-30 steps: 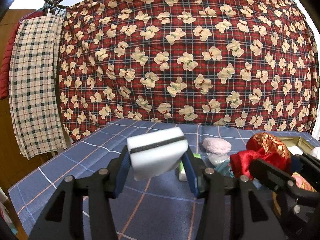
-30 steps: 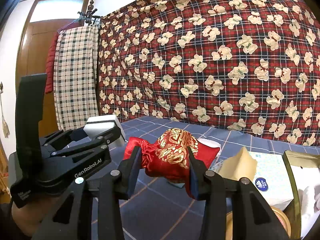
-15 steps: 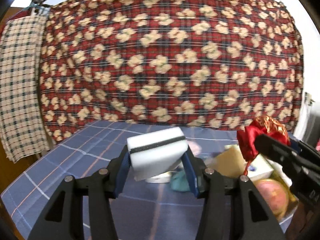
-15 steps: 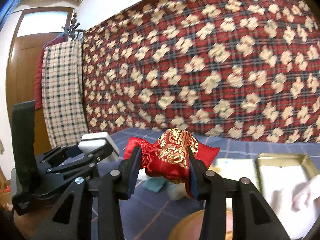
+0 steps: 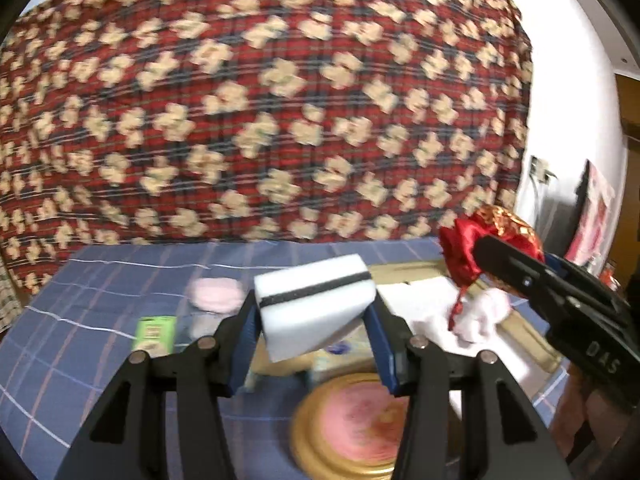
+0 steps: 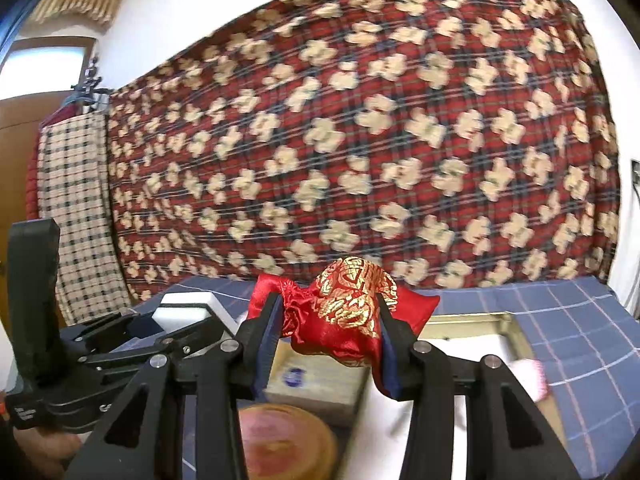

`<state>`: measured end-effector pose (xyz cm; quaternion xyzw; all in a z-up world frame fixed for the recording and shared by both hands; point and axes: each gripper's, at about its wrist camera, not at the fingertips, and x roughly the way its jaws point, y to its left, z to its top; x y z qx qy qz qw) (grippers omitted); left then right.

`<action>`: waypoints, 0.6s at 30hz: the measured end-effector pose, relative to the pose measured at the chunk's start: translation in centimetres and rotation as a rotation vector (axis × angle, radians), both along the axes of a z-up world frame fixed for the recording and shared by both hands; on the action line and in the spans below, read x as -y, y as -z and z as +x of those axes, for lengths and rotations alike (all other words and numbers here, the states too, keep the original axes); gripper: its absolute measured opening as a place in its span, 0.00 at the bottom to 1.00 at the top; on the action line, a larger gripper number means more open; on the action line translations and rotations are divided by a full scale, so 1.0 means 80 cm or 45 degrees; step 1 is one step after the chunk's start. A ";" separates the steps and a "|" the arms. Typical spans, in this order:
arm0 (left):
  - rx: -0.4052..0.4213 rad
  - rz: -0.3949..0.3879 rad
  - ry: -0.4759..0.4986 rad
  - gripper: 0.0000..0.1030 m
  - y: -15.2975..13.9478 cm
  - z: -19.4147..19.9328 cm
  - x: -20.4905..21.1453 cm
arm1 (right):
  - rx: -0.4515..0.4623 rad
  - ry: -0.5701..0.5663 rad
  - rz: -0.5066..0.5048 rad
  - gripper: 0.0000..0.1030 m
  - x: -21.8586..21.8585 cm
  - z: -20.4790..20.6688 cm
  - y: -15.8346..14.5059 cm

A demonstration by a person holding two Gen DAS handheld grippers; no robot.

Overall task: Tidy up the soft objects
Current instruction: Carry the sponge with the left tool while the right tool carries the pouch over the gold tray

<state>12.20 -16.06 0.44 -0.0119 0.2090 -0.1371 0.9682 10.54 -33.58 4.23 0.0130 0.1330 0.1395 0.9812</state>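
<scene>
**Sponge and pouch held above the blue cloth**

The left gripper (image 5: 314, 330) was clamped on a white sponge (image 5: 316, 304) with a black stripe through it, the blue pads pressed against its two sides. The sponge sat tilted between the fingers, held off the blue checked cloth (image 5: 92, 308) that covered the table.

The right gripper (image 6: 328, 334) was clamped on a red pouch (image 6: 344, 312) with gold embroidery, its fabric bulging up and hanging down between the fingers. In the left view the pouch (image 5: 480, 240) showed to the right of the sponge and higher.

On the cloth, a gold-rimmed tray (image 5: 404, 270) with a white lining lay just behind and to the right of the sponge. A white fluffy thing (image 5: 482, 316) lay in the tray, under the pouch. A round gold-rimmed tin (image 5: 352, 424) with a pink top lay nearer than the tray, with a boxy pack (image 6: 316, 384) between them. Left of the sponge lay a pink puff (image 5: 216, 294) and a green packet (image 5: 154, 334), both blurred.

A red floral quilt (image 5: 280, 120) hung behind the table.
</scene>
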 end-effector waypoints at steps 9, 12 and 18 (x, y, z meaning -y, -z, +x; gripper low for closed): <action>-0.139 0.037 0.162 0.49 0.011 0.020 0.080 | -0.114 0.134 0.023 0.45 0.078 0.008 0.014; -0.172 0.044 0.190 0.49 0.019 0.024 0.097 | -0.151 0.169 0.031 0.45 0.097 0.011 0.022; -0.221 0.074 0.247 0.49 0.032 0.023 0.130 | -0.242 0.221 0.037 0.45 0.128 0.015 0.044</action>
